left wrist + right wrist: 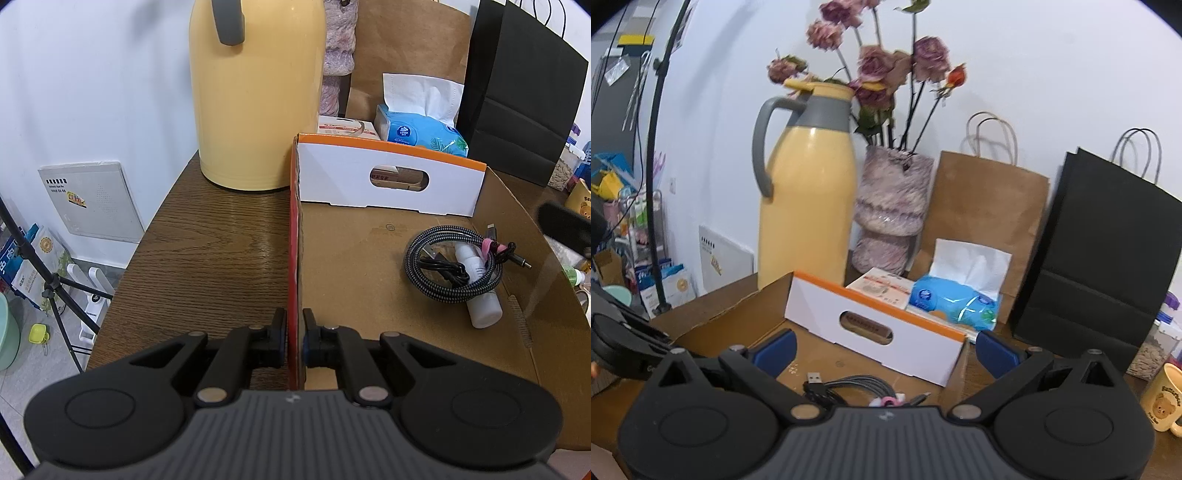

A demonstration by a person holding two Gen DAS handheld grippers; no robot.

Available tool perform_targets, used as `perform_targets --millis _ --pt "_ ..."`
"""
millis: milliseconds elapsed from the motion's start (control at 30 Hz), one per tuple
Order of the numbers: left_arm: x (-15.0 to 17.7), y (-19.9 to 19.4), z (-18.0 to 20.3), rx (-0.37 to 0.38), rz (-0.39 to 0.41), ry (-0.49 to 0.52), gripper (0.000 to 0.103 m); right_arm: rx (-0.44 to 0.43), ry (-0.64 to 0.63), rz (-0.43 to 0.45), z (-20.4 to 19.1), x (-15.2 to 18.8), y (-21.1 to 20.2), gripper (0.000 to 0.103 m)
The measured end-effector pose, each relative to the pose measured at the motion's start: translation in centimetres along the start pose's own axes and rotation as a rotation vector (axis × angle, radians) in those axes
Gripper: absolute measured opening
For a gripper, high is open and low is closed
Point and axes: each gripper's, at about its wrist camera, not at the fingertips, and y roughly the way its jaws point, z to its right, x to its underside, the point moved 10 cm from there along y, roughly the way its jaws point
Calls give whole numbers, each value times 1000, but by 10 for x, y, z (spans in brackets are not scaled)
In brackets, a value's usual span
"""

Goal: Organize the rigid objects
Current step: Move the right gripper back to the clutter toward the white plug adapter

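Nearest, the left gripper [294, 334] is clenched on the red-printed side wall of the open brown cardboard box [293, 258], one finger outside over the dark wood-grain worktop [221, 251] and the other inside the box. The right gripper [884, 352] hangs above the box with its blue-padded jaws spread wide and nothing between them. On the box floor, toward its right wall, lies a coiled grey braided cable [452, 271] bound with a pink tie, with a thin black cable [443, 266] inside the coil; both rest across a small white plastic bottle [482, 302] lying on its side. A white inner flap with an orange top edge and an oval hand hole [391, 181] closes the far end of the box. Just beyond the box's far left corner stands a tall pale-yellow thermos jug with a grey handle [255, 99]. Behind the flap sit a flat white-and-red carton [347, 127] and a blue soft pack of tissues [421, 134] with one white sheet sticking up. At the worktop's back edge, against the white wall, stand a mottled pink vase of dried roses [892, 206], a brown paper carrier bag [986, 206] and a black paper carrier bag [1108, 240]. A cream mug with a bear print [1163, 402] sits at the worktop's right edge.
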Motion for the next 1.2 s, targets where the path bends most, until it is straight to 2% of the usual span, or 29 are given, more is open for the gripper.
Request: perform_targets --millis 333,533,800,1033,1200 --pt "0 0 -1 -2 1 1 9 104 57 4 60 24 -30 103" --pt "0 0 -2 -2 1 2 9 211 122 -46 115 60 -40 103" --pt "0 -1 -2 -1 2 1 9 345 240 -113 181 123 -61 103" --pt "0 -1 -2 -1 2 2 9 403 330 -155 210 160 -62 103" --pt "0 -1 -2 -1 1 2 9 393 332 -217 212 176 -42 103"
